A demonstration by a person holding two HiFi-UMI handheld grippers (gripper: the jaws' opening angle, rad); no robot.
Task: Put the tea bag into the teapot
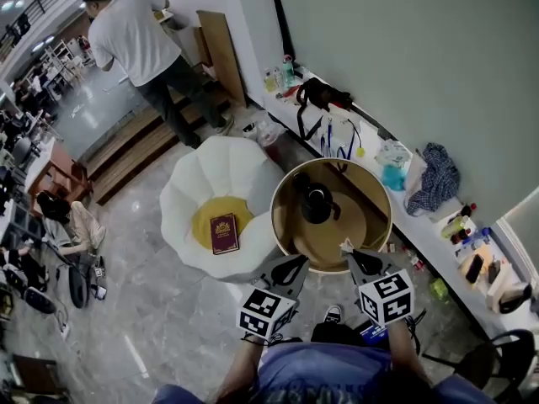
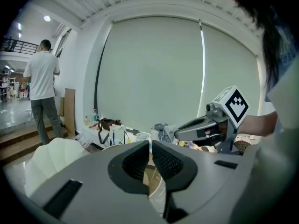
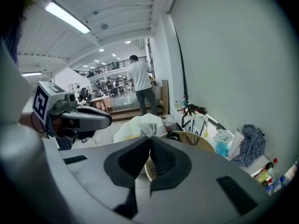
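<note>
A black teapot (image 1: 316, 202) stands near the middle of a round wooden table (image 1: 337, 236). My right gripper (image 1: 348, 252) hangs over the table's near edge, shut on a small white tea bag (image 1: 345, 246). In the right gripper view the tea bag (image 3: 147, 124) sticks up from the closed tips of the right gripper (image 3: 149, 138), with the teapot (image 3: 174, 136) just beyond. My left gripper (image 1: 301, 261) is beside it at the table's near-left rim, its jaws together and holding nothing. In the left gripper view the left gripper (image 2: 151, 143) looks toward the right gripper (image 2: 205, 127).
A white petal-shaped armchair (image 1: 202, 183) with a yellow cushion and a dark red book (image 1: 224, 232) stands left of the table. A low counter (image 1: 421, 217) with bags, cloths and bottles runs along the wall. One person (image 1: 135, 40) stands at the back; another (image 1: 74, 224) sits at left.
</note>
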